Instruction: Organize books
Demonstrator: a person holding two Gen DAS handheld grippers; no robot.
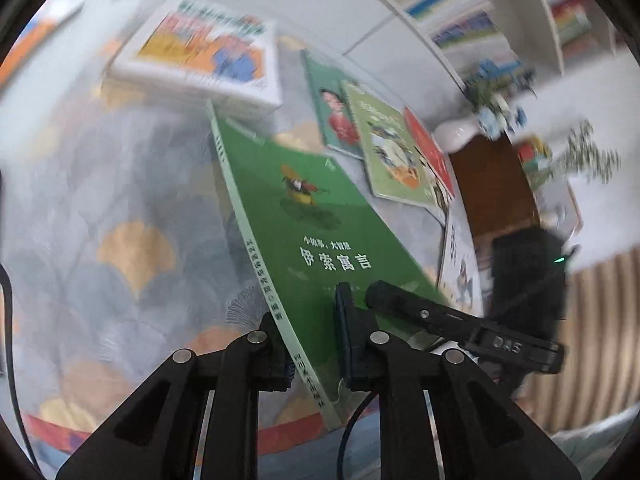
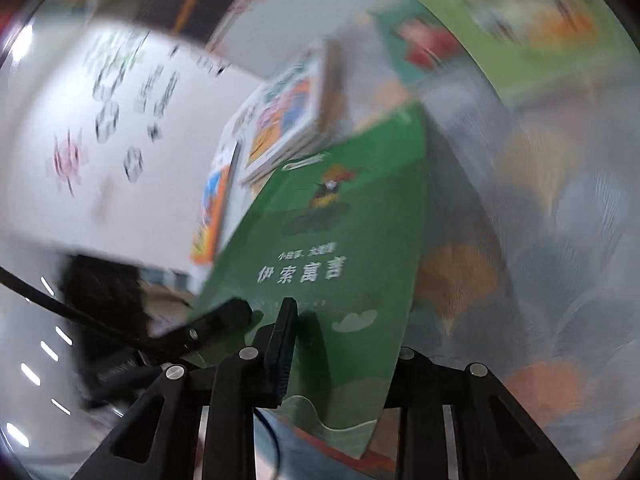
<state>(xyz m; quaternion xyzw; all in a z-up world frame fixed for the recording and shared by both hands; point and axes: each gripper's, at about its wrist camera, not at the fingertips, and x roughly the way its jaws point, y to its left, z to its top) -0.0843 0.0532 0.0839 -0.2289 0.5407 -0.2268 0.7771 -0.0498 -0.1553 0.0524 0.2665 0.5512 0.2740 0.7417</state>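
On a patterned quilt beside full shelves, both the left gripper and right gripper clamp the green book, tilted off the quilt, while a stack is built and several loose books remain unsorted.

Place: a home, seemingly a child's bedroom or reading room.
Bed: a quilted bedspread with grey and orange fan shapes lies under and ahead of the tongs.
Books: picture books lie spread on the bedspread ahead and to the right; a stack of books sits further ahead.
Shelving: a white bookcase full of colourful spines stands far ahead to the right.
Furnishing: a brown wooden cabinet stands right of the bed, near blurred greenery.
Wall: white, with flower decals, in the right wrist view.
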